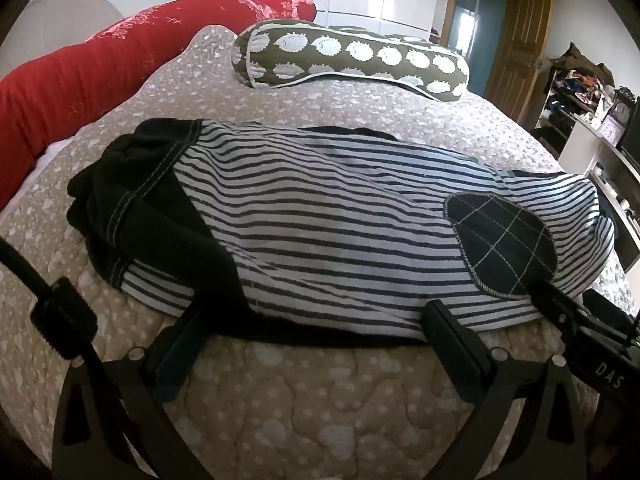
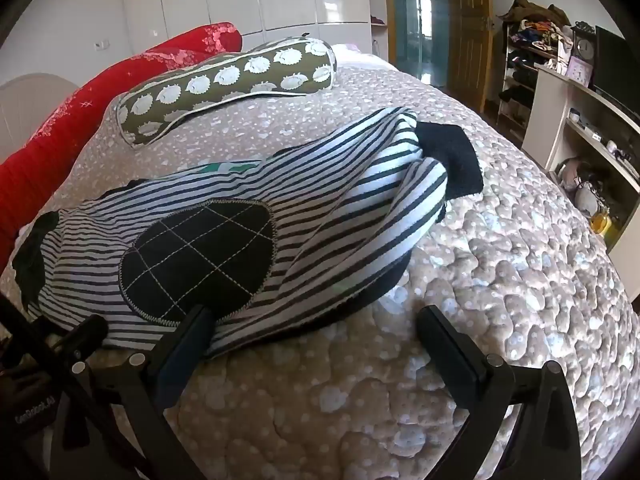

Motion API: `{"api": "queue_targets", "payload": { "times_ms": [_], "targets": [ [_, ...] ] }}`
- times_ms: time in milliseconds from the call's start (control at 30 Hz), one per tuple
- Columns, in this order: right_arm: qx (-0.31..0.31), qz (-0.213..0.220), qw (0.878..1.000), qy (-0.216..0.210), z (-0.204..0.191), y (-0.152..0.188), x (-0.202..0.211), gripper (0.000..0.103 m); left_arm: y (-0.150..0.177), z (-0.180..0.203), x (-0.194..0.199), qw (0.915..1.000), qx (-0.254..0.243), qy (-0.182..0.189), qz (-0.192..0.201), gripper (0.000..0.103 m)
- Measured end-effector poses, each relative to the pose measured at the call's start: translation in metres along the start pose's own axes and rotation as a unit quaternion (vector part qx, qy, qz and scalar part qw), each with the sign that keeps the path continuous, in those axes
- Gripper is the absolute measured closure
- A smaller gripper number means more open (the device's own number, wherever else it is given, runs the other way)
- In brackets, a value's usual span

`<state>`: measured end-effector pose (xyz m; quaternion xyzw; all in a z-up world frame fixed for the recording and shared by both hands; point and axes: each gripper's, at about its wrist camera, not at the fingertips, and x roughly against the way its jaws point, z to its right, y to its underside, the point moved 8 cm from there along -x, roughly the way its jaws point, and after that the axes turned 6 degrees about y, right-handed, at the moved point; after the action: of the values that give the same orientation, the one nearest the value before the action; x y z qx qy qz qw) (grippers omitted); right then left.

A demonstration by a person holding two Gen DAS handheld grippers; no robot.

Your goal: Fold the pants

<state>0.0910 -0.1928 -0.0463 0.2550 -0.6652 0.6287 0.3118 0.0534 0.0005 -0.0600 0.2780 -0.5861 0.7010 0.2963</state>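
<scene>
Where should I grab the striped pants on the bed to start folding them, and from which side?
Grip the striped pants by the near edge, coming in low from the front. That hem lies flat across the quilt between the open left gripper fingers, so it probably pinches easily there.

Pants [image 1: 320,224] lie crosswise on the quilt [image 1: 320,408], mid-bed. Bolster pillow [image 1: 352,60] behind them at 12 o'clock, well apart. Long cushion [image 1: 72,76] along the bed edge at 10 o'clock. Shelf unit [image 2: 576,136] off the bed at 2 o'clock. Both grippers at 6 o'clock, left gripper [image 1: 316,320] beside right gripper [image 2: 316,320].
</scene>
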Motion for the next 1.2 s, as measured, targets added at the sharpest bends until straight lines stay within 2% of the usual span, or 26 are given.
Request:
{"api": "queue_targets", "payload": {
  "times_ms": [533,767,1200],
  "targets": [
    [-0.002,0.001,1.000,-0.002,-0.003,0.001,0.001,0.001,-0.001,-0.004,0.006,1.0000,0.002,0.002,0.007,0.000],
    [-0.005,0.002,1.000,-0.009,0.002,0.000,0.002,0.001,-0.001,-0.002,0.007,0.9998,0.002,-0.015,0.014,0.000],
    [-0.012,0.007,1.000,-0.023,0.001,0.003,0.010,0.001,0.003,-0.003,0.011,0.9994,0.004,-0.023,0.026,0.000]
  ]
}}
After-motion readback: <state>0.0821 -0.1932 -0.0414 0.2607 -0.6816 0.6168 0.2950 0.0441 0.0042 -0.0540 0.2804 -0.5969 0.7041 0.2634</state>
